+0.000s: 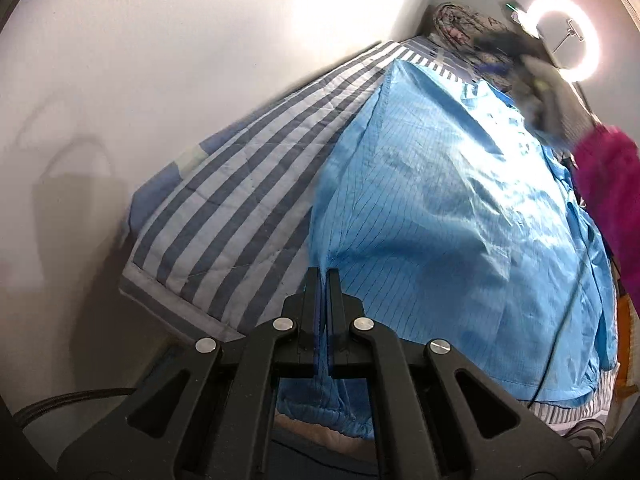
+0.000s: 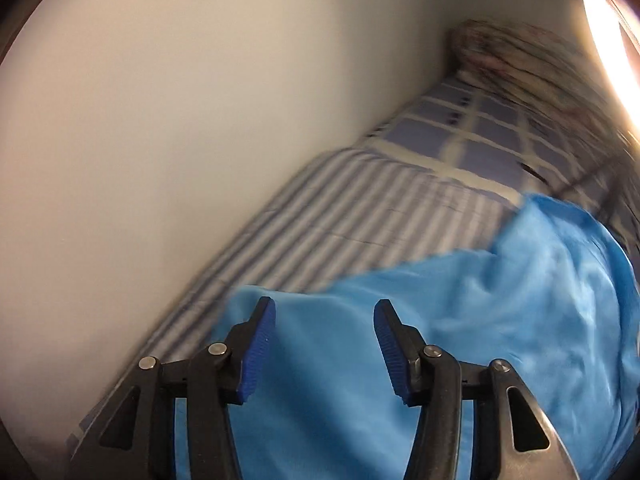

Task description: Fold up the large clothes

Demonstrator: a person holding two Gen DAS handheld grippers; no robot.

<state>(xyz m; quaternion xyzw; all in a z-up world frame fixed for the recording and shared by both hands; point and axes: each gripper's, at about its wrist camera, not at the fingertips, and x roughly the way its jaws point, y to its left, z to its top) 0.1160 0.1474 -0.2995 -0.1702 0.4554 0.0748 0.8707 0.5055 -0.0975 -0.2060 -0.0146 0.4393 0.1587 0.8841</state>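
A: Where is the big shiny blue jacket with thin dark lines (image 1: 440,200) seen?

B: In the left wrist view it is spread over the middle and right of the frame, on top of the grey and white striped bed cover (image 1: 224,208). In the right wrist view the same blue cloth fills the lower right of the frame.

A: How are the tongs set?

B: The left gripper (image 1: 324,276), at the bottom middle of its frame, is pressed tight on a pinch of the blue cloth. A gathered cuff is seen hanging under it. The right gripper (image 2: 324,312) is spread about half wide, with nothing held. Only flat cloth is seen below its blue ribbed pads (image 2: 260,344).

A: What should be done for a good fold?

B: Most likely, a new edge must be picked by the right gripper. It should be brought low to a hem or a corner, so that only one thin layer is caught. The left pinch should be kept firm, so the cloth is not dropped. Then both sides should be lifted together and laid over evenly.

A: What could go wrong?

B: The cloth looks slippery, so it may slide out. The thin dark cord (image 1: 568,320) lying at the right of the jacket could be snagged.
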